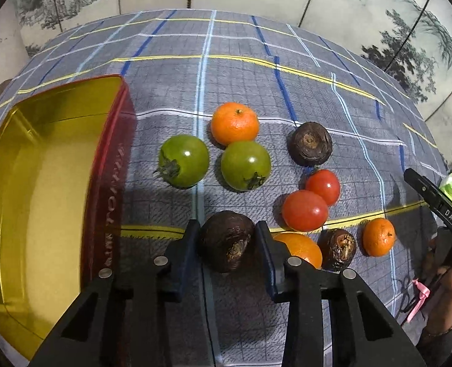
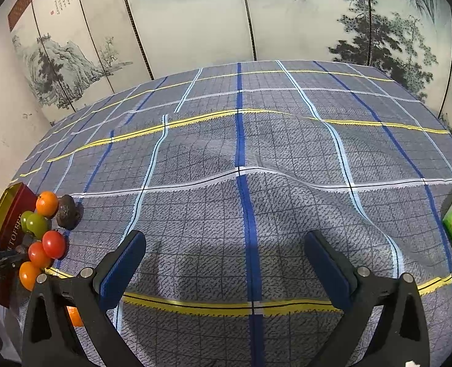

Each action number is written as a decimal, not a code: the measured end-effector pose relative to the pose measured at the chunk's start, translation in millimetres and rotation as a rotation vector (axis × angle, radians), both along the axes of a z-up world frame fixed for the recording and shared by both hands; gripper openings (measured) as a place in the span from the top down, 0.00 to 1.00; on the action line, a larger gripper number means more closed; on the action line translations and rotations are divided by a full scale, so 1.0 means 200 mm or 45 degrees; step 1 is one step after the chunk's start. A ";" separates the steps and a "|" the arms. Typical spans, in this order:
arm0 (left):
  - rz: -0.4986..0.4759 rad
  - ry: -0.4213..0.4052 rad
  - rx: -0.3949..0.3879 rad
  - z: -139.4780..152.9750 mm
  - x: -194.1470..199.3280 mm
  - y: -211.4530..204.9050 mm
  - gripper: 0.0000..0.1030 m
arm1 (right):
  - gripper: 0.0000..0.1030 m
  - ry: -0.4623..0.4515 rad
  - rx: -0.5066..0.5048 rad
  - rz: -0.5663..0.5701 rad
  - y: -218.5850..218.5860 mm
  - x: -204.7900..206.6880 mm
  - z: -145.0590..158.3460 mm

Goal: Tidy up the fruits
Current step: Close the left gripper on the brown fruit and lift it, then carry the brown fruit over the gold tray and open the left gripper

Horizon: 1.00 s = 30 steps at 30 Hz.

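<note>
Left gripper (image 1: 227, 229) clamps brown fruit (image 1: 226, 240).

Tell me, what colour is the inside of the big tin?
Shiny gold inside the tin, seen best from the left wrist.

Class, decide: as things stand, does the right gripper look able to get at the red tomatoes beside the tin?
Probably yes. The right gripper stands open over bare tablecloth, and the red tomatoes lie off to its left with nothing between; the left gripper, shut on a dark fruit, crowds that cluster.
</note>
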State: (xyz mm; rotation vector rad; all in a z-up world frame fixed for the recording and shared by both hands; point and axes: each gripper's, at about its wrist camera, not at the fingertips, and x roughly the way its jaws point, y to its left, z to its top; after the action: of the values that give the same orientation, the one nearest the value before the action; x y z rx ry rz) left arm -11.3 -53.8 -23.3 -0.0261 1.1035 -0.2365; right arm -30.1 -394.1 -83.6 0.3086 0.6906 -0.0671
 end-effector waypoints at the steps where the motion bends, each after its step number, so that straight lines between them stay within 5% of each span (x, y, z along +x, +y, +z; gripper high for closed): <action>1: 0.003 -0.009 -0.018 0.02 0.00 0.01 0.63 | 0.00 0.009 -0.005 -0.006 0.00 0.01 0.00; 4: 0.004 -0.065 -0.049 0.10 -0.06 0.03 0.64 | 0.00 0.071 -0.037 -0.029 0.01 0.04 -0.02; 16: 0.027 -0.328 0.151 0.39 -0.16 0.15 0.63 | 0.00 0.177 -0.172 -0.066 0.07 0.09 -0.05; 30: 0.090 -0.283 0.265 0.29 0.07 0.45 0.63 | 0.00 0.180 -0.172 -0.077 0.07 0.08 -0.04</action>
State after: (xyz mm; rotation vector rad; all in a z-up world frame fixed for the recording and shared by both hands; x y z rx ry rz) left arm 1.8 36.7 35.4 0.1440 0.8995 -0.0582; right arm -14.1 -380.8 -92.3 0.1964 0.8131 -0.1940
